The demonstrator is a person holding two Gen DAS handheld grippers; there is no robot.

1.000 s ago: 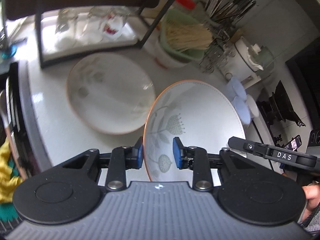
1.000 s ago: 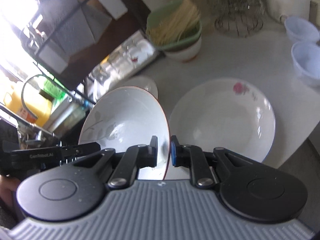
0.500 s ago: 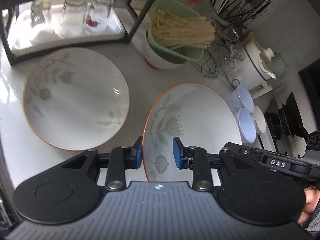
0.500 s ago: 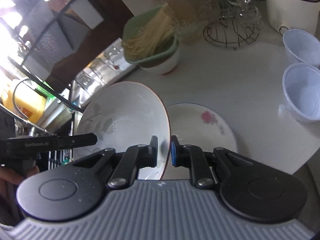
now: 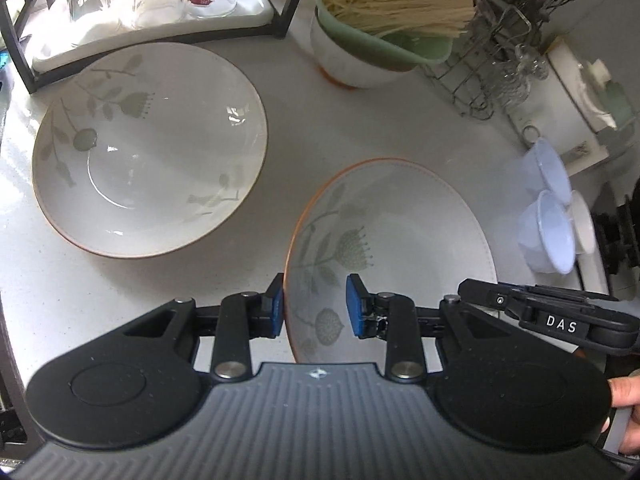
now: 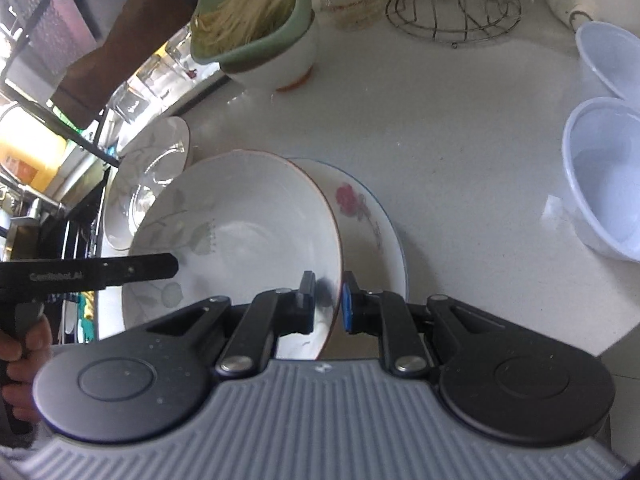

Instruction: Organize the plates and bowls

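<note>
Left wrist view, left to right: leaf-print bowl (image 5: 148, 148) resting upright near counter's (image 5: 360, 124) left edge, not yet stacked; second leaf-print bowl (image 5: 390, 248) held over the counter's middle, left gripper (image 5: 316, 310) pinching its rim. Right wrist view: right gripper (image 6: 326, 300) clamps the opposite rim; held bowl tilts, hollow facing left, over rose-print plate (image 6: 368, 220); stacking looks barely begun

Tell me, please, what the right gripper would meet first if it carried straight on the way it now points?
Probably the rose-patterned plate on the counter. The right gripper is shut on the rim of the leaf-patterned bowl, angled downward, and that plate lies just beyond and below its fingertips. Depth is hard to judge through the fisheye.
</note>
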